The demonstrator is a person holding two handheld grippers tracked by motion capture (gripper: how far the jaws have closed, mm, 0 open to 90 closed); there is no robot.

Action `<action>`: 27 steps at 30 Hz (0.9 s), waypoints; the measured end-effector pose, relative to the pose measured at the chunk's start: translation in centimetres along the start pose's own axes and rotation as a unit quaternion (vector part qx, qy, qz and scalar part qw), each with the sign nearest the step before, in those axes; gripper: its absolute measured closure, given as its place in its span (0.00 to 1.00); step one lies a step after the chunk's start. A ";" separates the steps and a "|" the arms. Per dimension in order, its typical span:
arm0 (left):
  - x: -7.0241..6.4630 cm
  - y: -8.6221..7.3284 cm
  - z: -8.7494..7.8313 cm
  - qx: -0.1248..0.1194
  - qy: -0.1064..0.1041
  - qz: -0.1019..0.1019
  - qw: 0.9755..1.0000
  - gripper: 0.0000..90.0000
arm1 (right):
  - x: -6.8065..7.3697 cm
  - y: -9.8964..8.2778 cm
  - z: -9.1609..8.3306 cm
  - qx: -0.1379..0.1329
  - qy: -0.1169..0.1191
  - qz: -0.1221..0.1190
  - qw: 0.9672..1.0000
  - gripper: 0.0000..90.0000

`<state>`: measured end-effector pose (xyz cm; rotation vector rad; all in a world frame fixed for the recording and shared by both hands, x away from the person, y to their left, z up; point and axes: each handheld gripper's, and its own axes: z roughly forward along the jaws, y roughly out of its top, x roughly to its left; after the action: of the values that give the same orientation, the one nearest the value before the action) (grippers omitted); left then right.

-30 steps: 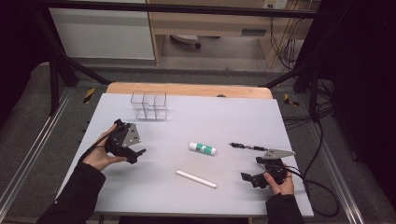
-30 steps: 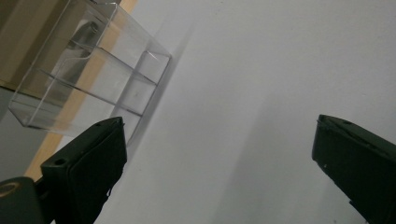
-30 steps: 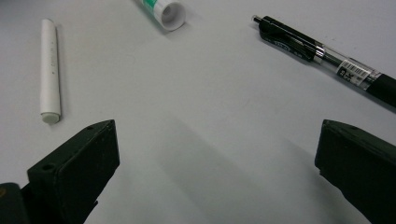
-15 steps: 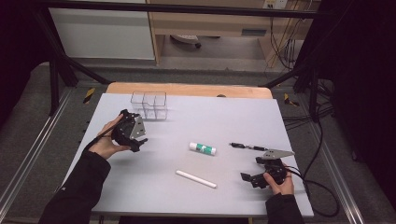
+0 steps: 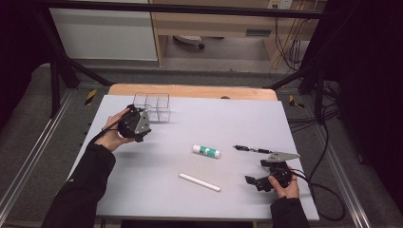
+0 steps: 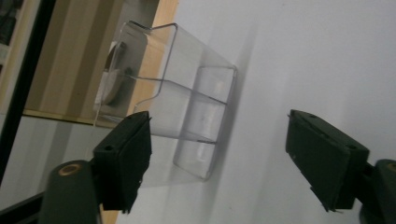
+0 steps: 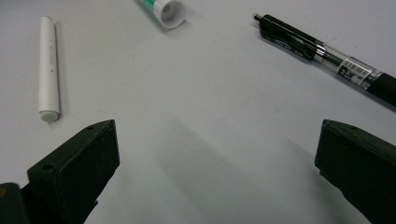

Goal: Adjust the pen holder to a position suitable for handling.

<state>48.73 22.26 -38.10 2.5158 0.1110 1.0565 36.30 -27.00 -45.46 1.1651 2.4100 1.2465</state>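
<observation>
1. Left gripper is up at the far left of the table, held in the person's left hand, and its jaws have just been closing in while staying spread, with nothing between them.
2. Right in front of it sits the clear organizer, a see-through box with divided compartments, at the far left of the grey table, just beside the gripper.
3. From the left gripper view, that clear organizer lies ahead of the jaws; one jaw overlaps its near corner in the picture, but whether it touches I cannot tell.
4. Over on the near right, the right gripper rests low at the table in the person's right hand, jaws spread wide and empty.
5. The right gripper view looks out between those two black jaws onto bare table, with three things beyond them.
6. The white stick lies to the left, also seen in mid-table on the near side.
7. The glue stick, white with a green label, lies in the middle of the table, its round end facing the right gripper's camera.
8. The black pen lies just beyond the right gripper, well apart from the organizer; its barcode label shows up close.
</observation>
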 end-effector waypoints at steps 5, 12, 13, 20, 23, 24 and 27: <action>0.4 0.0 1.0 0.015 0.004 0.031 0.999 0.31 | 0.0 0.0 0.1 0.002 0.000 -0.002 1.000 0.00; 1.1 0.1 1.7 0.026 0.015 0.053 0.998 0.36 | 0.0 0.0 0.0 0.002 0.000 -0.001 1.000 0.00; 1.2 0.2 1.8 0.026 0.017 0.055 0.998 0.38 | 0.0 0.0 0.1 0.003 0.001 -0.001 1.000 0.00; 1.6 0.6 2.5 0.021 0.029 0.091 0.995 0.44 | 0.0 0.0 0.0 0.004 0.000 -0.003 1.000 0.00; 1.7 0.8 2.9 0.023 0.030 0.100 0.994 0.47 | 0.0 0.0 0.1 0.003 0.002 -0.002 1.000 0.00; 1.7 0.9 3.0 0.025 0.030 0.103 0.994 0.48 | 0.0 0.0 0.1 0.003 0.002 -0.001 1.000 0.00; 1.8 0.9 3.3 0.028 0.026 0.113 0.993 0.51 | 0.0 0.0 0.0 0.002 0.001 -0.004 1.000 0.00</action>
<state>52.26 20.73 -38.62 2.5976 -0.1347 1.2224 36.32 -27.00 -45.50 1.1556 2.4165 1.2422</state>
